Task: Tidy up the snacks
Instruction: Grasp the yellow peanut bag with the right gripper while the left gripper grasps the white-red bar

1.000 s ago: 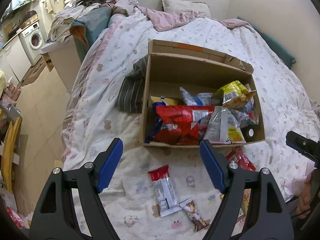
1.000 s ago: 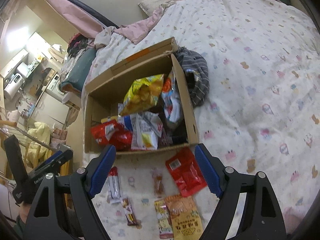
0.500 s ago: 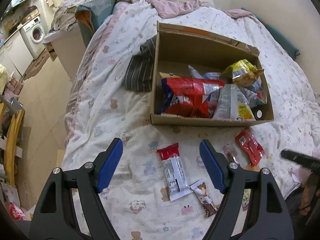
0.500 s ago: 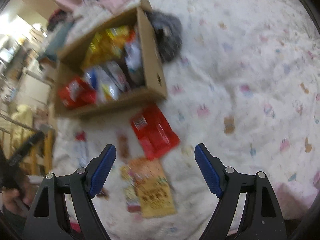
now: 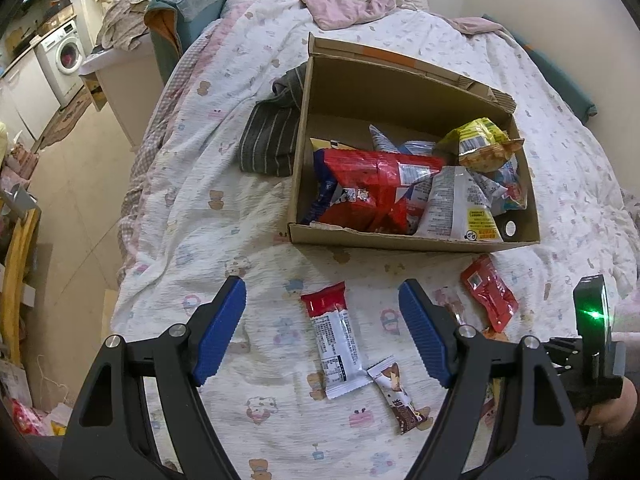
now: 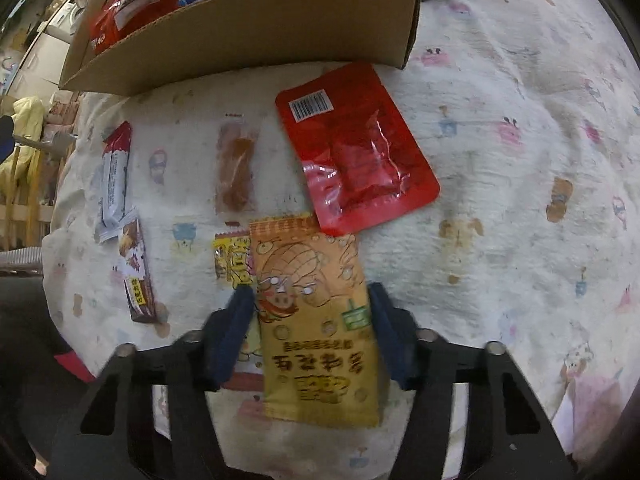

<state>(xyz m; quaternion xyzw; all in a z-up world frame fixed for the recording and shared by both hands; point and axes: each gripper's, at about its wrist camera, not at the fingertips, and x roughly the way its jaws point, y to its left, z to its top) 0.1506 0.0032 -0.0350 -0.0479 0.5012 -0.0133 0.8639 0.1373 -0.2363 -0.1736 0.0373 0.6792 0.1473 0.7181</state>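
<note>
A cardboard box (image 5: 412, 236) holding several snack bags sits on the bed. In front of it lie a red-and-white bar (image 5: 336, 344), a brown chocolate bar (image 5: 402, 396) and a red pouch (image 5: 488, 292). My left gripper (image 5: 320, 284) hovers open over the red-and-white bar, holding nothing. My right gripper (image 6: 312, 292) points down at an orange snack packet (image 6: 316, 320) lying flat. Its jaws are closing, and the pads meet the packet's two long edges. Nearby lie the red pouch (image 6: 356, 148), a clear-wrapped brown snack (image 6: 236, 172) and a yellow packet (image 6: 230, 260), partly under the orange one.
A striped grey cloth (image 5: 272, 136) lies against the box's left wall. The bed's edge drops to the floor on the left, with a washing machine (image 5: 68, 52) beyond. A pink blanket (image 5: 340, 12) and pillow sit at the head. A hand (image 5: 616, 408) holds the right gripper.
My right gripper has dropped toward the bed and tilted down onto the orange packet, and its jaws have narrowed around it. The left gripper has barely shifted and stays open.
</note>
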